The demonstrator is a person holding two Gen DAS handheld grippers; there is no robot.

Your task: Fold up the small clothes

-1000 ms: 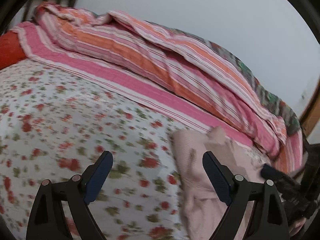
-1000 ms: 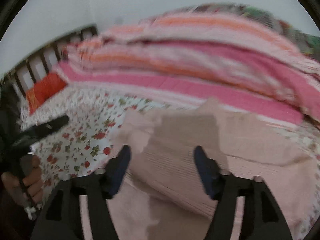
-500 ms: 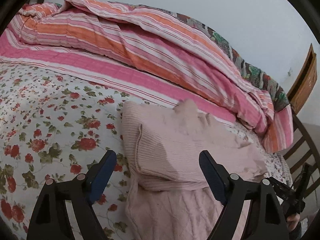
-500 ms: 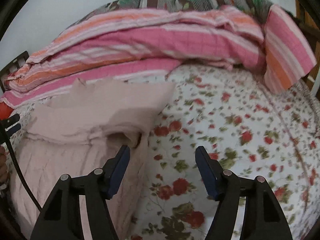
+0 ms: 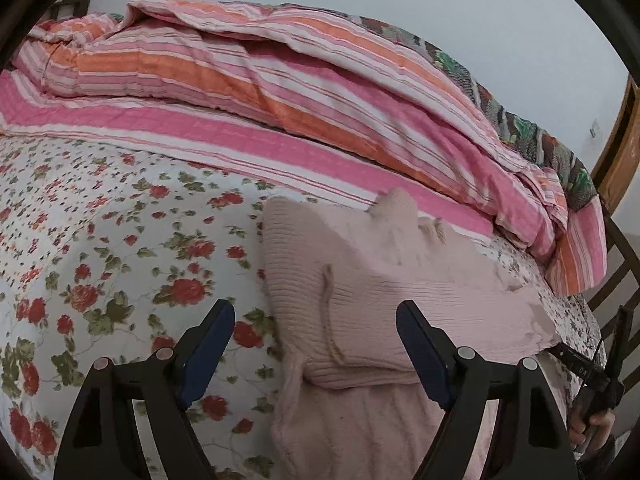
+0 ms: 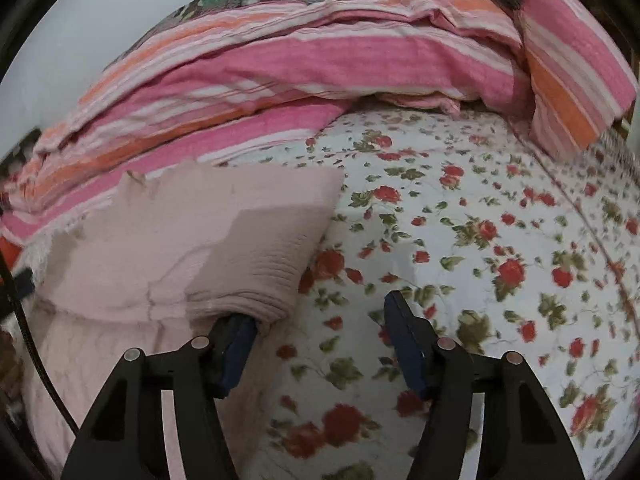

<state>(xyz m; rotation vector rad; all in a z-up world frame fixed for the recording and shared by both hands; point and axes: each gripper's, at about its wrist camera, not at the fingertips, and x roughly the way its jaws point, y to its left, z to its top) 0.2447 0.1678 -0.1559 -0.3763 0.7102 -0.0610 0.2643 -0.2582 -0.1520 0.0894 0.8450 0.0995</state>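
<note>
Below, both grippers' closing fingers straddle pink sweater [image 5: 400, 300] edges on the floral bed [image 5: 120, 248], gripping nothing: left gripper [image 5: 316, 348], right gripper [image 6: 320, 328].

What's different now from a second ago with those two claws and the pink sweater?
Both views slid sideways across the bed. The right gripper went from over the pink sweater to its right corner; the left gripper now straddles its left edge. Both sets of jaws are closing, gripping nothing yet. The sweater stayed folded; the striped quilt is unchanged.

sweater [image 5: 360, 300] on bedsheet [image 5: 120, 240]; quilt [image 5: 280, 92] heaped behind it
</note>
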